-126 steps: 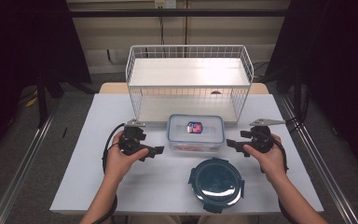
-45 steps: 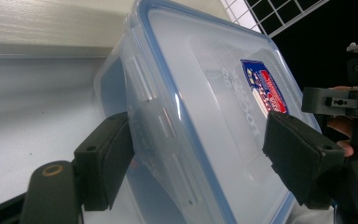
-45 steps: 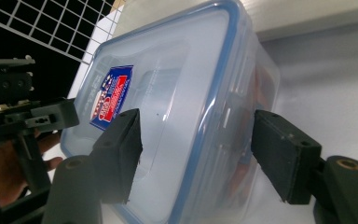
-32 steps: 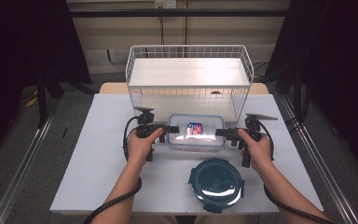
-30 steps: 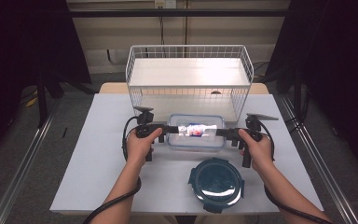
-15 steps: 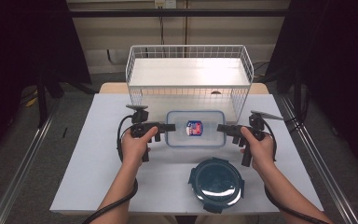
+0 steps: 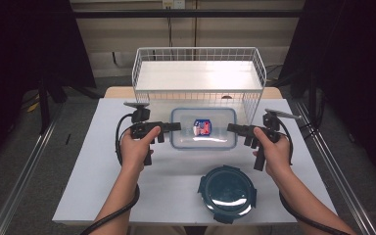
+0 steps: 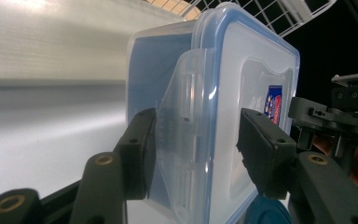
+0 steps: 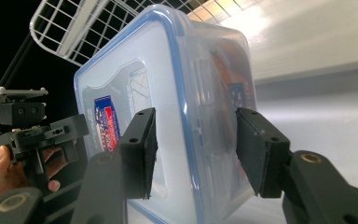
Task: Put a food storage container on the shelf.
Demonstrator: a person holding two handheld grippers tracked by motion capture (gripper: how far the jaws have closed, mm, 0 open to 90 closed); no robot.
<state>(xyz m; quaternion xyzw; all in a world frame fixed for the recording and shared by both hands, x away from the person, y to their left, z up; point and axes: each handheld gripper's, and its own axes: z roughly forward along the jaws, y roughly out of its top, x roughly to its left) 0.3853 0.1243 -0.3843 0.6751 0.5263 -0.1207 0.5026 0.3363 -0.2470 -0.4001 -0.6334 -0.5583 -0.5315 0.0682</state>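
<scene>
A clear plastic box with a blue-rimmed lid and a red-and-blue label [image 7: 203, 129] hangs just above the white table, in front of the wire basket. My left gripper [image 7: 175, 126] has just been closing its jaws, and they now clamp the box's left end over its latch flap [image 8: 182, 140]. My right gripper [image 7: 231, 128] is shut on the opposite end of the box [image 9: 168, 70]. In the left gripper view the box [image 8: 242, 93] fills the gap between the pads, with the right gripper [image 8: 345, 112] behind it. The left gripper [image 9: 32, 126] and its hand show beyond the box in the right gripper view.
A white wire basket [image 7: 196, 51] stands at the table's far edge, right behind the box. A round dark teal lidded container [image 7: 226, 193] sits near the front edge, between the forearms. The white table [image 7: 93, 166] has bare surface left and right.
Both grippers came in from the sides and closed on the box's ends. Over the last second they have risen together, lifting the box off the table.
</scene>
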